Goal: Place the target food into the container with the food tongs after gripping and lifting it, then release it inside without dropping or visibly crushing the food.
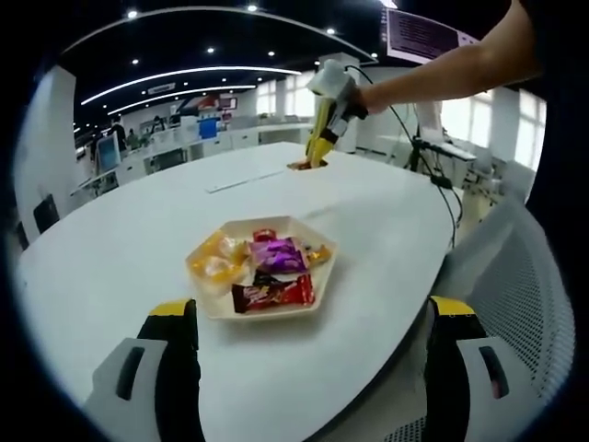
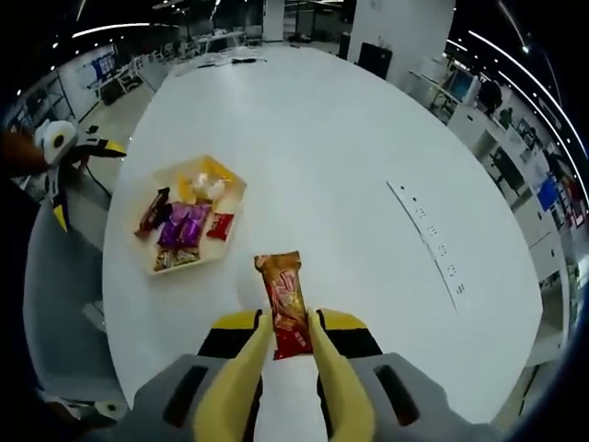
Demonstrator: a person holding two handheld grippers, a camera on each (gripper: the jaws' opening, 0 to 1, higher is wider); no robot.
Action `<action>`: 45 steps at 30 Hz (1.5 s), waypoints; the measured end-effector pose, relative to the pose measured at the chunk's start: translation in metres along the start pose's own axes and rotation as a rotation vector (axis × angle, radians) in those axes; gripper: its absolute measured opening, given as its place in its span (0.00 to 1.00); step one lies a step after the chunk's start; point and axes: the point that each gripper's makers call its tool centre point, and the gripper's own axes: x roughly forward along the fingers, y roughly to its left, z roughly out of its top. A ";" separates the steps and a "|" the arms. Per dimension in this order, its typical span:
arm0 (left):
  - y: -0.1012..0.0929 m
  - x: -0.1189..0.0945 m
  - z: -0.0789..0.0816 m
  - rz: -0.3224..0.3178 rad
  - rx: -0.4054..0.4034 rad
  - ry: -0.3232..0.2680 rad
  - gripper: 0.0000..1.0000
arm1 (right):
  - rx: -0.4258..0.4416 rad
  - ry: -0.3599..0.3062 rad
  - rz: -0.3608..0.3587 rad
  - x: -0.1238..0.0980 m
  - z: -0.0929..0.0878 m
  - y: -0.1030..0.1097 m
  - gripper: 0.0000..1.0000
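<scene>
your left gripper [image 1: 308,368] hangs past the near edge of the white table [image 1: 138,230], its jaws spread wide with nothing between them. ahead of it bare tabletop lies open all round the cream tray [image 1: 213,308], which sits near that edge. the tray holds wrapped snacks: yellow ones on the left, a purple pack [image 1: 276,253] in the middle, a red pack [image 1: 276,295] at the front. across the table your right gripper [image 2: 293,368] carries yellow tongs [image 2: 230,396], and their tips are closed in around the red snack bar [image 2: 285,304], which lies on the table well apart from the tray [image 2: 230,207]. a chair [image 1: 525,304] stands at the right edge; office desks fill the room behind.
</scene>
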 end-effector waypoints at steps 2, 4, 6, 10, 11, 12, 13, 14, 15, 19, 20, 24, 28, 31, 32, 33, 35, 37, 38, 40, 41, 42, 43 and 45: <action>0.000 0.000 0.000 0.001 0.004 -0.001 0.99 | -0.005 -0.002 0.002 0.002 0.004 0.005 0.21; 0.000 -0.001 0.001 0.002 0.005 -0.007 0.99 | -0.012 -0.003 0.005 0.004 0.011 0.011 0.21; 0.001 -0.001 0.002 0.005 0.005 -0.010 0.99 | -0.011 -0.008 0.007 0.007 0.017 0.015 0.21; 0.000 -0.001 0.003 0.003 0.007 -0.015 0.99 | -0.014 -0.026 0.008 0.013 0.032 0.027 0.21; 0.000 -0.001 0.003 0.003 0.008 -0.016 0.99 | -0.018 -0.029 0.011 0.016 0.037 0.032 0.21; 0.000 -0.001 0.002 0.002 0.008 -0.015 0.99 | -0.021 -0.035 0.016 0.018 0.041 0.038 0.21; 0.000 -0.001 0.002 0.002 0.009 -0.014 0.99 | -0.020 -0.040 0.020 0.020 0.043 0.041 0.21; 0.000 -0.001 0.002 0.001 0.010 -0.015 0.99 | -0.026 -0.047 0.029 0.023 0.048 0.048 0.22; 0.000 -0.001 0.003 0.001 0.011 -0.017 0.99 | -0.031 -0.047 0.031 0.024 0.050 0.051 0.22; 0.000 -0.001 0.003 0.000 0.013 -0.018 0.99 | -0.038 -0.061 0.036 0.030 0.063 0.063 0.22; -0.001 -0.001 0.003 -0.002 0.015 -0.016 0.99 | -0.038 -0.065 0.038 0.031 0.065 0.064 0.22; -0.001 -0.001 0.002 -0.004 0.019 -0.015 0.98 | -0.044 -0.091 0.057 0.036 0.081 0.079 0.22; -0.001 -0.001 0.002 -0.005 0.018 -0.017 0.98 | -0.072 -0.096 0.070 0.041 0.094 0.092 0.22; -0.002 -0.001 0.003 -0.007 0.018 -0.016 0.98 | -0.088 -0.105 0.081 0.044 0.104 0.104 0.22; -0.002 -0.001 0.003 -0.008 0.019 -0.019 0.98 | -0.099 -0.105 0.082 0.046 0.108 0.108 0.22; -0.001 -0.001 0.003 -0.006 0.021 -0.019 0.98 | -0.098 -0.106 0.087 0.047 0.110 0.111 0.22; -0.002 -0.001 0.003 -0.009 0.019 -0.018 0.98 | -0.105 -0.116 0.094 0.050 0.117 0.117 0.22; -0.002 -0.001 0.003 -0.007 0.021 -0.017 0.98 | -0.115 -0.124 0.101 0.051 0.124 0.125 0.22; -0.002 -0.001 0.003 -0.007 0.019 -0.019 0.98 | -0.118 -0.126 0.100 0.052 0.127 0.127 0.22; -0.001 -0.001 0.003 -0.005 0.020 -0.020 0.98 | -0.131 -0.131 0.107 0.052 0.132 0.132 0.22; -0.001 -0.001 0.003 -0.004 0.022 -0.018 0.98 | -0.140 -0.138 0.111 0.052 0.136 0.136 0.22; -0.001 -0.001 0.002 -0.004 0.025 -0.017 0.98 | -0.151 -0.143 0.116 0.052 0.140 0.139 0.22; -0.001 -0.001 0.003 -0.004 0.026 -0.017 0.98 | -0.151 -0.142 0.117 0.052 0.141 0.141 0.22; -0.001 -0.001 0.003 -0.005 0.025 -0.018 0.98 | -0.162 -0.142 0.120 0.054 0.143 0.143 0.22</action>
